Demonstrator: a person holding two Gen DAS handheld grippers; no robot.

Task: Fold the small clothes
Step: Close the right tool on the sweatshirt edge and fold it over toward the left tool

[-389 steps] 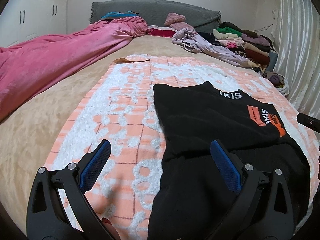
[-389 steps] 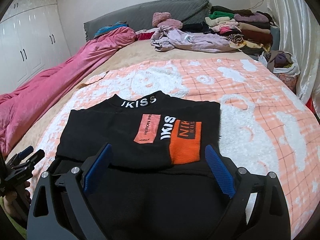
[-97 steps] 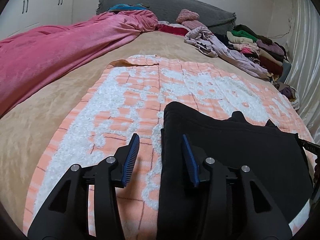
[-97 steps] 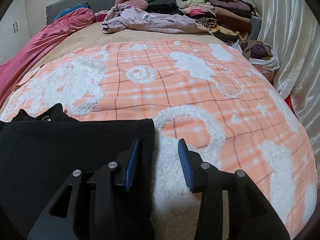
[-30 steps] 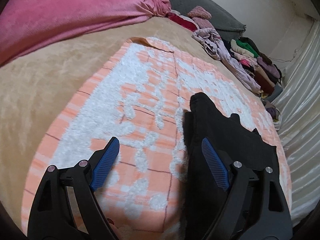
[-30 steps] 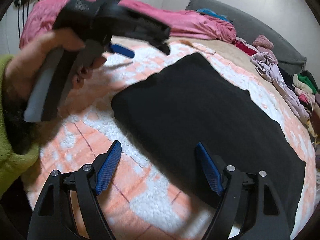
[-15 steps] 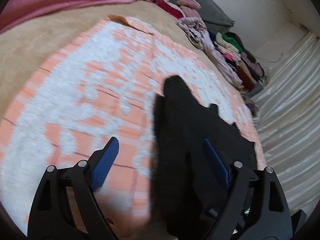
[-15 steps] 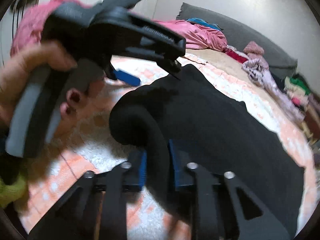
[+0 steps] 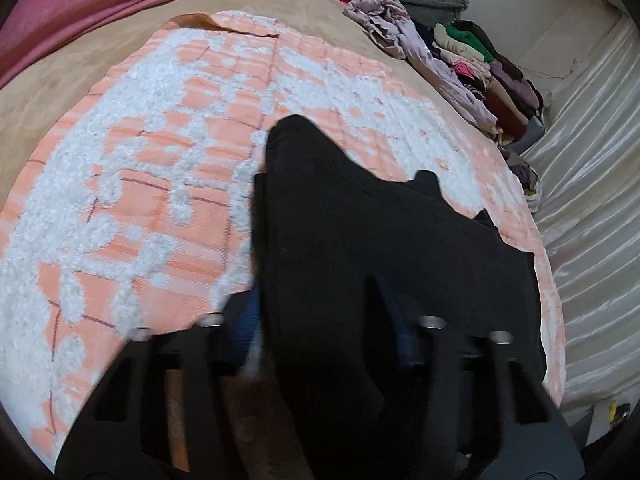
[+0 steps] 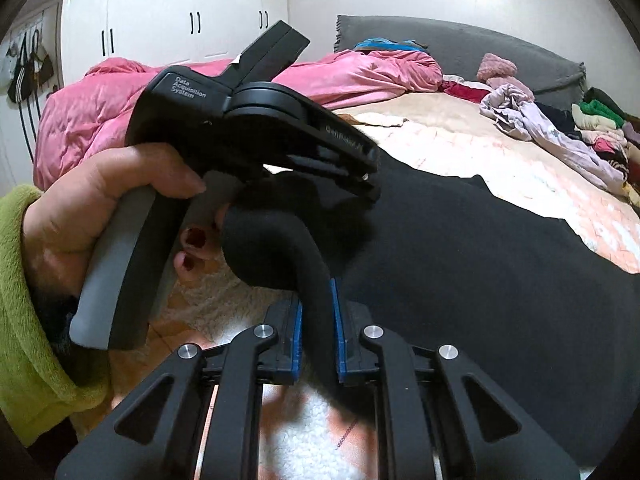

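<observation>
A black garment (image 9: pixel 400 240) lies folded on the orange and white blanket (image 9: pixel 160 168). In the left wrist view my left gripper (image 9: pixel 324 320) straddles its near left edge. The jaws are closing, and the thick fold fills the gap between the blue pads (image 9: pixel 244 320). The right wrist view shows my right gripper (image 10: pixel 316 320) shut on a rolled-up fold of the black garment (image 10: pixel 460 260), lifted off the blanket. My left gripper (image 10: pixel 370 184) shows there too, held by a hand (image 10: pixel 100 208) in a green sleeve, with its tips on the same raised edge.
A pink duvet (image 9: pixel 100 4) runs along the far left of the bed. Loose and stacked clothes (image 9: pixel 472 60) are piled at the far right by the grey headboard (image 10: pixel 460 52). A pale curtain (image 9: pixel 592 200) hangs on the right. White cupboards (image 10: pixel 180 20) stand behind.
The left jaws have narrowed from wide open onto the garment's edge as the gripper moved in over it. My right gripper, shut on the fold, has lifted it slightly.
</observation>
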